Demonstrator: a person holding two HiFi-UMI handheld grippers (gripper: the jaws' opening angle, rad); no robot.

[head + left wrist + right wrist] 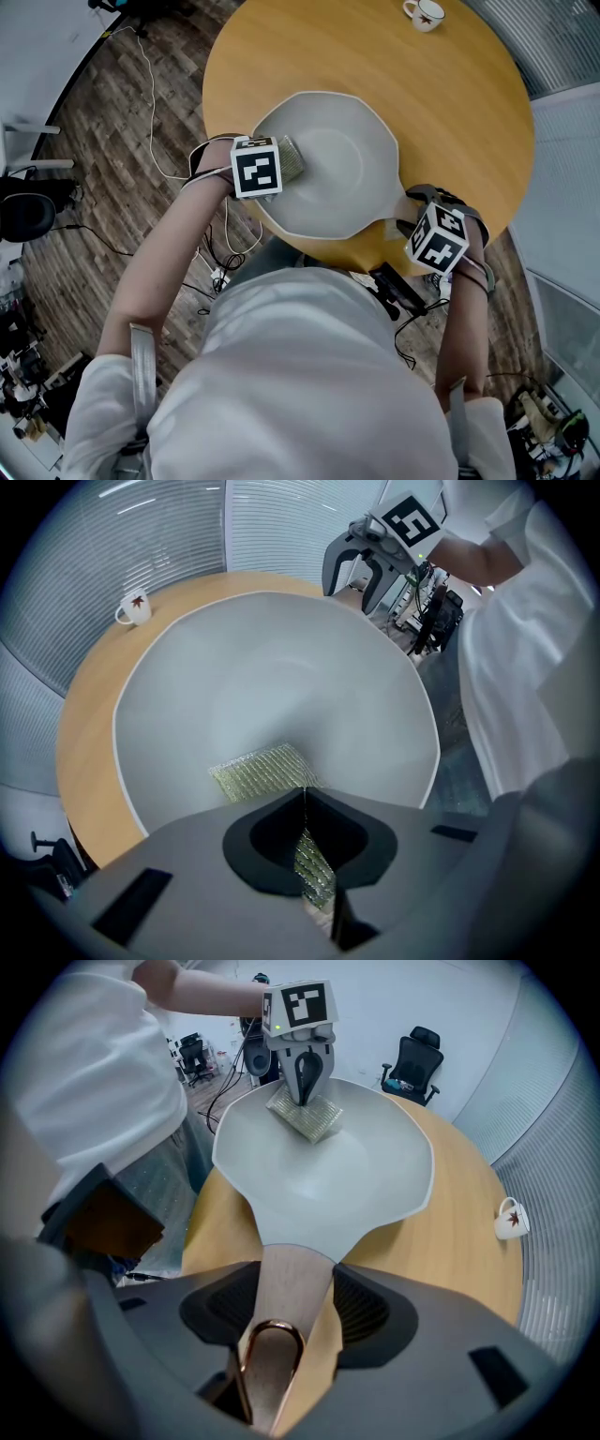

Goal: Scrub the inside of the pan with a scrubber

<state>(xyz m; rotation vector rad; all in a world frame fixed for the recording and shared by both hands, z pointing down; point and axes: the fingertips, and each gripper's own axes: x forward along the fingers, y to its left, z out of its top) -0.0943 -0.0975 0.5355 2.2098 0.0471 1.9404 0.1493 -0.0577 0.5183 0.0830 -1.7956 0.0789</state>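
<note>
A pale grey pan (342, 169) with an angular rim lies on the round wooden table (469, 103). My left gripper (281, 161) is shut on a yellow-green mesh scrubber (258, 772), which rests flat on the pan's inner wall near its left rim. The right gripper view shows the scrubber (305, 1115) under the left gripper (305, 1091). My right gripper (412, 220) is shut on the pan's wooden handle (286, 1297), which has a copper hanging loop (267, 1335) at its end. The pan's inside (281, 686) looks clean and bare.
A white cup (425, 13) with a red print stands at the table's far side, well away from the pan. Cables run over the wooden floor (141, 103) on the left. Office chairs (412, 1054) stand beyond the table. Ribbed glass walls (122, 546) close the far side.
</note>
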